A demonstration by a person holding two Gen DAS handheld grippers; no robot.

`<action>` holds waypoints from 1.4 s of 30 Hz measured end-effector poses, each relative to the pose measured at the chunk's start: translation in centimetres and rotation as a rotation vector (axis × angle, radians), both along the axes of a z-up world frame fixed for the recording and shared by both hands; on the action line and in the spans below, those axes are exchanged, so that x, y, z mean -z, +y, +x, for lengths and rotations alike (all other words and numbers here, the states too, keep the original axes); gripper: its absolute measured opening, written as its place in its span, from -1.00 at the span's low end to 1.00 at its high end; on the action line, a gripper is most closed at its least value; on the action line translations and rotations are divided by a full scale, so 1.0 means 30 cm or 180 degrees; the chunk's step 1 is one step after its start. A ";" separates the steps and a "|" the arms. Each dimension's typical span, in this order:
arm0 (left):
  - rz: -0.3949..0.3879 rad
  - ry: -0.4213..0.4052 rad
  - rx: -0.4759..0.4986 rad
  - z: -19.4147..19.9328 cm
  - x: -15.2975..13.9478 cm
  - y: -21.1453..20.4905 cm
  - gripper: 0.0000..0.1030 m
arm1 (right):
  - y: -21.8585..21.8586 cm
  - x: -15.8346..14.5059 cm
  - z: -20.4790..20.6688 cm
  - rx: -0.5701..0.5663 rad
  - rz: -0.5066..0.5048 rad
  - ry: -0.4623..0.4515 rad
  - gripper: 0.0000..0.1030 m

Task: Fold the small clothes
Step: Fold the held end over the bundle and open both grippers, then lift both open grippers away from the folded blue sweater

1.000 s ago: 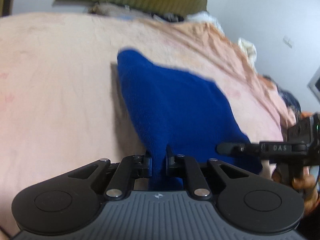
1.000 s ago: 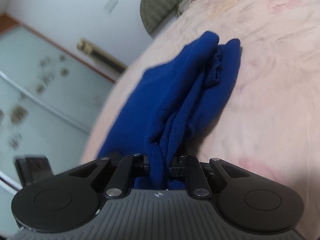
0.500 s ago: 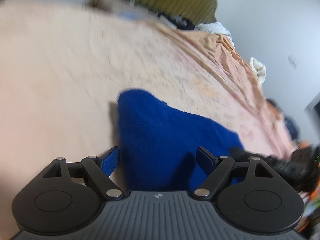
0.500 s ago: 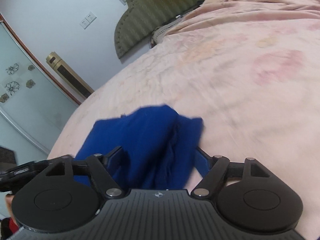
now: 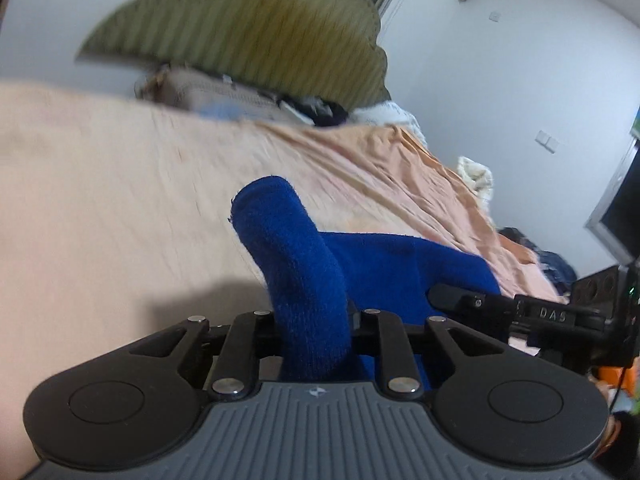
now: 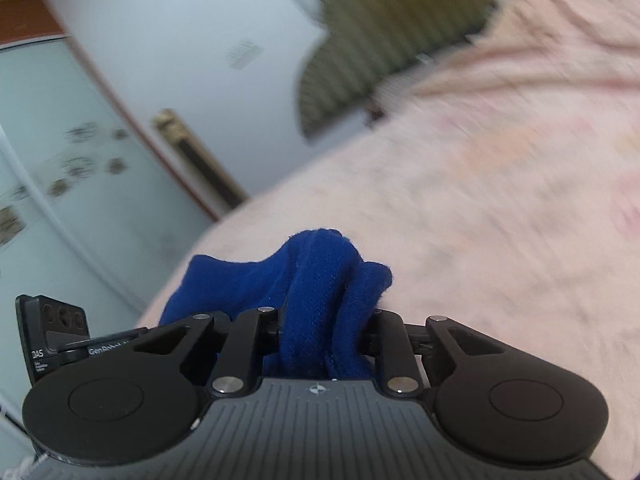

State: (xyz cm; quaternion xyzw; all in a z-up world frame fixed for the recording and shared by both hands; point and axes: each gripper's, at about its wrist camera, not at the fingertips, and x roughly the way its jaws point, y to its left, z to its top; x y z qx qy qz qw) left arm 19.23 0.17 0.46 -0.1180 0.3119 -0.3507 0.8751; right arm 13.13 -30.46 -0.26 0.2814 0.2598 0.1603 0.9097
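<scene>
We have the blue garment (image 5: 304,276) pinched at both ends, over the pink bedsheet (image 5: 100,200). Left gripper (image 5: 314,320) clamps a rolled fold that stands up and leans away toward the green headboard (image 5: 248,36). Right gripper (image 6: 326,320) is closed on a bunched edge (image 6: 320,272). The cloth's long axis runs gripper to gripper, across the bed. Right gripper seen alongside (image 5: 520,312).

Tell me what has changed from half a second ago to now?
Both claws were open around the blue fleece garment; now the left claw and right claw have each shut on a bunched part of it. The garment remains on the peach bedsheet.
</scene>
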 end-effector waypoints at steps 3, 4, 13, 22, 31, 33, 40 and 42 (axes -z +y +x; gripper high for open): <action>0.0345 -0.0180 -0.0242 0.079 -0.011 -0.064 -0.39 | 0.018 -0.032 0.085 0.0095 -0.0152 0.0007 -0.55; 0.0627 -0.0253 -0.0333 0.108 0.001 -0.100 -0.31 | 0.019 -0.023 0.122 0.0203 -0.0195 0.0069 -0.54; 0.1206 -0.0142 -0.0655 -0.046 0.035 -0.034 0.56 | -0.013 0.022 0.002 0.0796 -0.0936 0.0432 -0.21; 0.0934 0.0318 -0.0420 -0.269 0.121 0.022 0.54 | 0.131 0.050 -0.295 -0.0016 -0.0828 0.0673 -0.27; 0.1370 -0.0151 -0.0570 -0.397 0.078 0.005 0.46 | 0.171 0.033 -0.402 0.0582 -0.1249 0.0587 -0.22; 0.1308 -0.0151 -0.0662 -0.418 0.072 0.003 0.58 | 0.236 -0.006 -0.450 0.0679 -0.1534 0.0315 -0.22; 0.1464 -0.0277 -0.0970 -0.510 0.093 -0.020 0.58 | 0.366 0.053 -0.471 0.0530 -0.1825 0.0342 0.00; 0.1498 -0.0282 -0.1014 -0.527 0.092 -0.017 0.58 | 0.370 0.027 -0.495 0.0646 -0.1786 0.0329 0.28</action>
